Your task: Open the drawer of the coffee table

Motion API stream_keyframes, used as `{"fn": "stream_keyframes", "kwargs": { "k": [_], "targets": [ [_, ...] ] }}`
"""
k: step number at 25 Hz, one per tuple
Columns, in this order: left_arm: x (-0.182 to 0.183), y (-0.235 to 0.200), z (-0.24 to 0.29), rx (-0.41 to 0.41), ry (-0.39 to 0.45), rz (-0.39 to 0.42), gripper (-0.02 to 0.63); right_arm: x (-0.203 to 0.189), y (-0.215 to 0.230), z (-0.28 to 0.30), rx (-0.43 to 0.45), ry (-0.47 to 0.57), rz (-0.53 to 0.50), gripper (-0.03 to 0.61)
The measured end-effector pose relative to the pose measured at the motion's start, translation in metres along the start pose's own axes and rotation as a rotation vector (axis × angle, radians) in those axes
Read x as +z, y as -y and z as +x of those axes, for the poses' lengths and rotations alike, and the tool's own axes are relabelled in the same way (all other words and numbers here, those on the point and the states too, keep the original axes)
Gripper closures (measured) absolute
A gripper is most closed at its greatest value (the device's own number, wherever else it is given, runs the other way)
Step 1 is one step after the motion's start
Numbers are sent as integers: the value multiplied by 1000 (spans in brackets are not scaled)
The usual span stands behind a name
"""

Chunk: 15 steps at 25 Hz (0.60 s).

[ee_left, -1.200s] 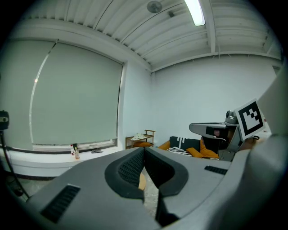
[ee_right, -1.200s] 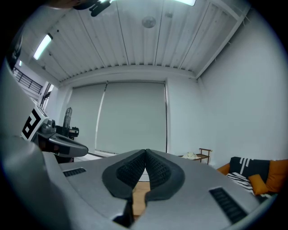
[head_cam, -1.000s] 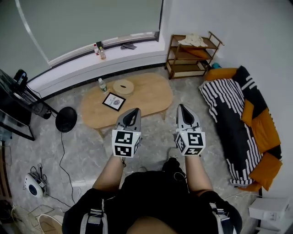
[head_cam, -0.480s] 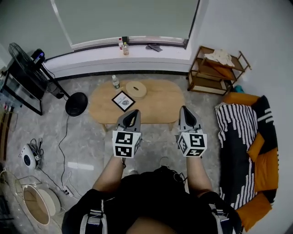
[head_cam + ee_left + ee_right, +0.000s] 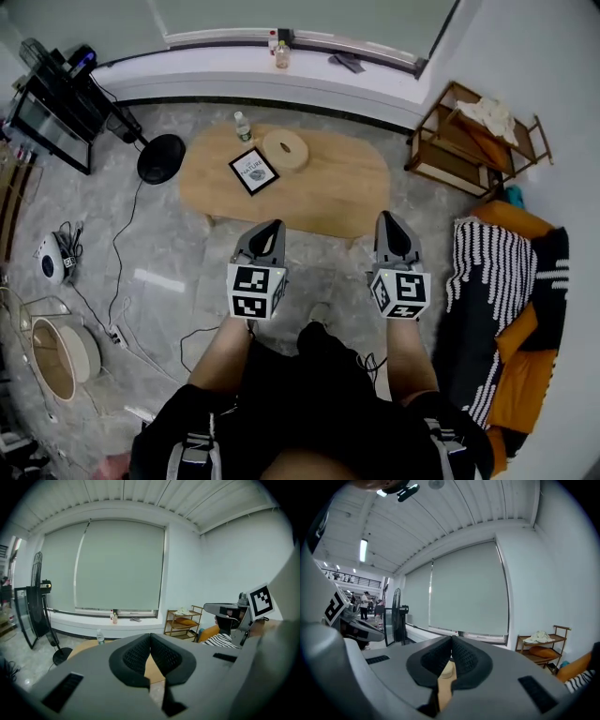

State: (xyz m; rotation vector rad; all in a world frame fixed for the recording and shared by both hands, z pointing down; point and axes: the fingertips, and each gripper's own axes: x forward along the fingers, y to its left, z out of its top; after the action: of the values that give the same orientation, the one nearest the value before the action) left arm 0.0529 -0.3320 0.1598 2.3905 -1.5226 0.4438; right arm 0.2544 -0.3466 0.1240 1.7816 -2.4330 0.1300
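Two grippers, one counter, no drawer front in sight.

Far left, floor: round tub [image 5: 58,354], nothing made out in it; white device [image 5: 49,261] with cables; fan [image 5: 155,157].

Centre: oval wooden counter [image 5: 347,187], long axis running left to right across the head view, lying straight ahead of both grippers. On its left half: bottle [image 5: 243,127], upright; framed print [image 5: 254,172], flat; round wooden disc [image 5: 285,150] just beside the print. Right half bare.

Drawer: hidden from above; likely under the top along the near long edge, so the reach probably goes forward and down.

Left gripper [image 5: 271,228]: fingers [image 5: 133,657] pressed together, nothing between, aimed at the middle of the near edge.

Right gripper [image 5: 387,220]: fingers [image 5: 464,660] likewise closed and empty, aimed at the right end of that edge. Neither hand is clearly nearer.

Right: wooden shelf [image 5: 439,171] holding a pale cloth [image 5: 489,112] and an orange cushion [image 5: 483,145].

Far right: sofa [image 5: 525,366] under a striped throw [image 5: 483,281].
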Motion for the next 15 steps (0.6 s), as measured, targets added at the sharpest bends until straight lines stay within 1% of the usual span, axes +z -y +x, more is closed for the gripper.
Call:
{"fn": "stream_keyframes", "kwargs": {
  "k": [5, 8, 11, 13, 15],
  "targets": [
    [-52, -19, 31, 64, -74, -35, 592, -56, 31, 35, 11, -76, -18, 563],
    [-89, -36, 41, 95, -119, -70, 592, -93, 37, 45, 8, -119, -5, 563],
    [-126, -52, 55, 105, -150, -97, 592, -132, 36, 53, 3, -153, 6, 563],
    [-155, -62, 66, 106, -162, -109, 592, -160, 33, 54, -3, -169, 13, 563],
    [-186, -72, 80, 111, -142, -118, 592, -194, 30, 53, -6, -169, 6, 563]
  ]
}}
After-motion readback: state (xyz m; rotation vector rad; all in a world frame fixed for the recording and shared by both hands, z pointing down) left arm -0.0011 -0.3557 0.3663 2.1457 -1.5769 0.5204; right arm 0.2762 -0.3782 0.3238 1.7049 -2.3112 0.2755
